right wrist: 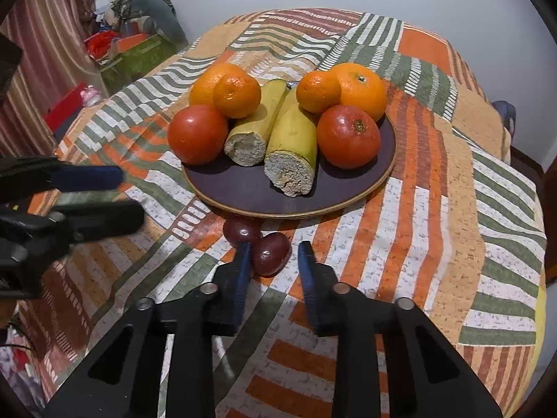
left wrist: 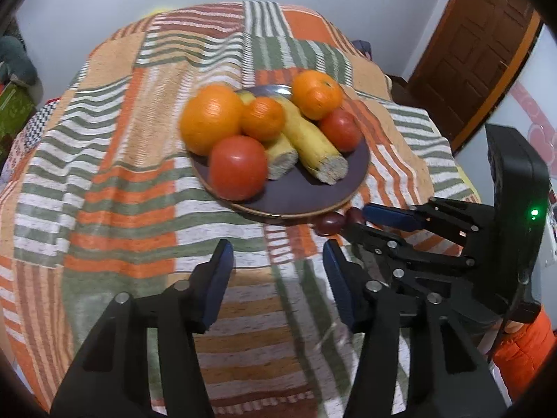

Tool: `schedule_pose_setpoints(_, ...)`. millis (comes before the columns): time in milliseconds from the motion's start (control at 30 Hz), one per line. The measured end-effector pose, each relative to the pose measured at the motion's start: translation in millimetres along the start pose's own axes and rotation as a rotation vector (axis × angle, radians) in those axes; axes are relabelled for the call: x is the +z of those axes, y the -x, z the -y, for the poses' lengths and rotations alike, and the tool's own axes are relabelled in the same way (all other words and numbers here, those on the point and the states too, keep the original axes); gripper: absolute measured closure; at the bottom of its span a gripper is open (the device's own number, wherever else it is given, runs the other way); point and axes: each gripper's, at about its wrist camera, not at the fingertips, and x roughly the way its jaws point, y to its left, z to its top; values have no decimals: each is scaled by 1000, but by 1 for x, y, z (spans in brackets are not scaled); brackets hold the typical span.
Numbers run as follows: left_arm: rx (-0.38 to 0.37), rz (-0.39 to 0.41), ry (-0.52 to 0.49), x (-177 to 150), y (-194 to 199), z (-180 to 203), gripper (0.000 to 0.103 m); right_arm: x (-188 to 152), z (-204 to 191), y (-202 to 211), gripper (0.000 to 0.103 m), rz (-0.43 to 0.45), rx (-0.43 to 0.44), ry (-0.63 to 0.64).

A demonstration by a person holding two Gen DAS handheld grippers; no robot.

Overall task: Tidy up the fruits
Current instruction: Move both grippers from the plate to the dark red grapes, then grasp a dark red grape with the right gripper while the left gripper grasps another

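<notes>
A dark purple plate (right wrist: 243,188) (left wrist: 296,195) on the striped cloth holds several oranges (right wrist: 362,88), two tomatoes (right wrist: 348,136) (left wrist: 238,167) and two cut bananas (right wrist: 294,142) (left wrist: 313,139). Two dark red grapes (right wrist: 269,252) (left wrist: 329,224) lie on the cloth just in front of the plate's near rim. My right gripper (right wrist: 273,252) is open, its fingertips on either side of the nearer grape, above the cloth. My left gripper (left wrist: 276,254) is open and empty over the cloth, left of the right gripper (left wrist: 351,221).
The striped orange, green and white cloth (right wrist: 435,209) covers a round table. Clutter and a green box (right wrist: 135,59) stand at the back left by a curtain. A brown door (left wrist: 480,52) is at the right. The left gripper shows at left (right wrist: 128,196).
</notes>
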Motion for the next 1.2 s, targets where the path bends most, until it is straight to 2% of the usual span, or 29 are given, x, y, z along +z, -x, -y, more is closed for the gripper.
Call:
schedule_pose_setpoints(133, -15, -13, -24, 2, -12, 14, 55, -5, 4, 8, 83, 17, 2, -16)
schedule_pose_setpoints(267, -36, -38, -27, 6, -24, 22, 66, -8, 16, 20, 83, 44, -7, -52)
schedule_pose_setpoints(433, -41, -55, -36, 11, -39, 31, 67, -10, 30, 35, 83, 78, -13, -83)
schedule_pose_setpoints(567, -50, -72, -43, 13, -50, 38, 73, -12, 34, 39, 83, 90, -10, -95)
schedule_pose_setpoints(733, -17, -63, -41, 16, -56, 38, 74, -13, 33, 37, 83, 91, -9, -97)
schedule_pose_setpoints(767, -14, -60, -35, 16, -58, 37, 77, -13, 33, 36, 83, 92, -7, -95)
schedule_pose_setpoints(1000, -16, -54, -41, 13, -53, 35, 78, -7, 30, 37, 83, 106, -3, -90)
schedule_pose_setpoints(1200, -38, -16, -40, 11, -30, 33, 78, 1, 28, 37, 83, 123, -14, -76)
